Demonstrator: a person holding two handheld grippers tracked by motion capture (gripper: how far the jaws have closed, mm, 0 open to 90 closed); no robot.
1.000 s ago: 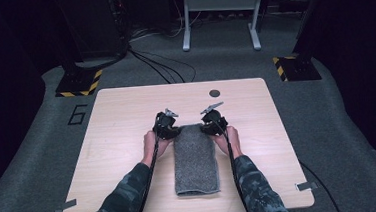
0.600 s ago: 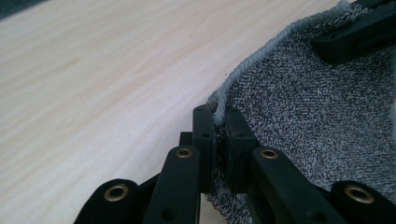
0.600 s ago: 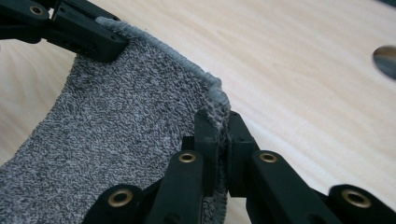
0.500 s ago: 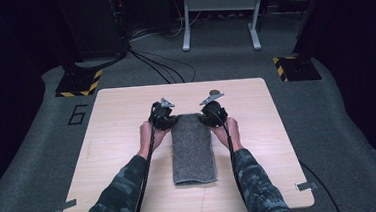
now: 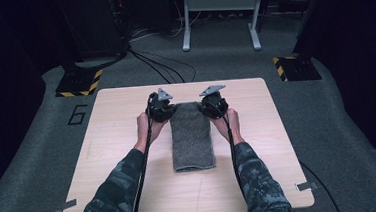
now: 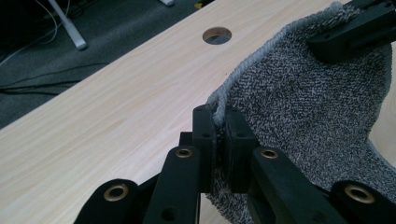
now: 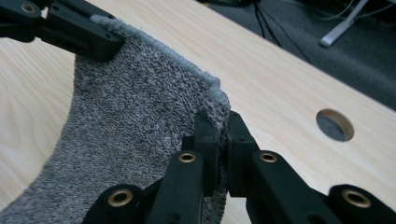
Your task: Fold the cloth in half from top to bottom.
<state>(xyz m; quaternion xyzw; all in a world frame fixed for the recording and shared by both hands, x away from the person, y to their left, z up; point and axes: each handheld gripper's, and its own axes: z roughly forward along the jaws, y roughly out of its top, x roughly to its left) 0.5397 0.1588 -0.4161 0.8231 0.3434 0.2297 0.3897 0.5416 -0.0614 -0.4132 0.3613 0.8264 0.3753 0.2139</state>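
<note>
a grey towel [image 5: 192,138] lies folded into a long narrow strip in the middle of the wooden table [image 5: 114,156], its long axis running straight away from the person, near end toward the table's front edge and far end up between the two grippers. the near end is squared off and flat on the wood; the far end is lifted off the surface and curves up, so the cloth sags in a shallow arc between the two grips

the left gripper [image 5: 160,108] is clenched on the far left corner of the towel; in the left gripper view its black jaws are pressed together with the corded hem pinched between them [image 6: 218,122]. the right gripper [image 5: 214,103] is clenched on the far right corner in the same manner, the thick folded corner caught between its jaws in the right gripper view [image 7: 217,122]. each gripper carries a grey three-cornered plate on top and trails a black cable back along the forearm

the towel is terry cloth, a speckled grey and white loop pile with a paler twisted cord along its edge. the table top is pale wood-grain laminate, with a round cable hole [image 6: 217,35] near its far edge. the person's sleeves [image 5: 113,191] are a dark camouflage print. the floor around the table is grey carpet [image 5: 347,125]
</note>
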